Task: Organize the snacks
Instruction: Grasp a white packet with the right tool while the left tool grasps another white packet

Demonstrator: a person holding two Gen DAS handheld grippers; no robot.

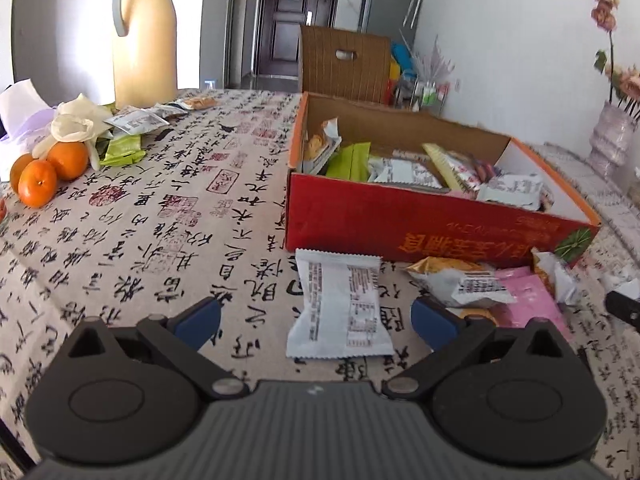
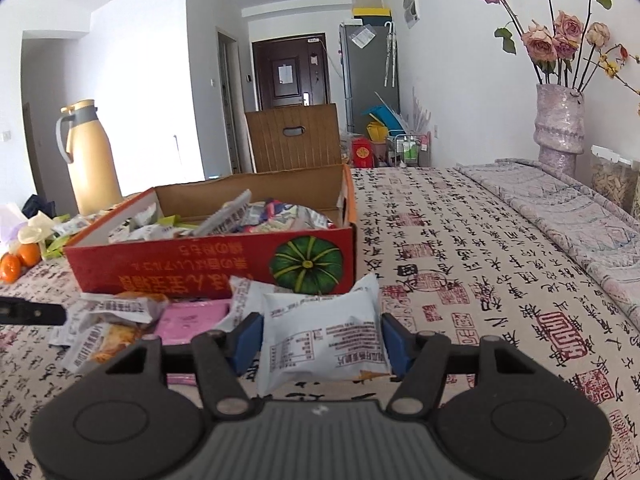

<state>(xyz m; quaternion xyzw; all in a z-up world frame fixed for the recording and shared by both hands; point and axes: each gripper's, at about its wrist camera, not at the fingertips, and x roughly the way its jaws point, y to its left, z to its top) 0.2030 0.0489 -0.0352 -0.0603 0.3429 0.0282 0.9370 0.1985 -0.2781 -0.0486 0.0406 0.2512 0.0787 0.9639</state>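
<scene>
A red cardboard box (image 1: 400,224) holding several snack packets stands on the table; it also shows in the right wrist view (image 2: 208,264). My left gripper (image 1: 316,322) is open, its blue pads on either side of a white snack packet (image 1: 340,304) lying flat in front of the box. My right gripper (image 2: 322,342) is shut on a puffy white snack packet (image 2: 324,332), pads pressing both its sides, just before the box. Loose packets, one pink (image 2: 192,320), lie beside it.
A yellow thermos (image 1: 144,36), oranges (image 1: 48,168) and more packets (image 1: 136,124) sit at the far left. A vase of dried roses (image 2: 560,124) stands at the right wall. A wooden chair back (image 2: 294,138) rises behind the table. The calligraphy tablecloth (image 2: 480,260) stretches right.
</scene>
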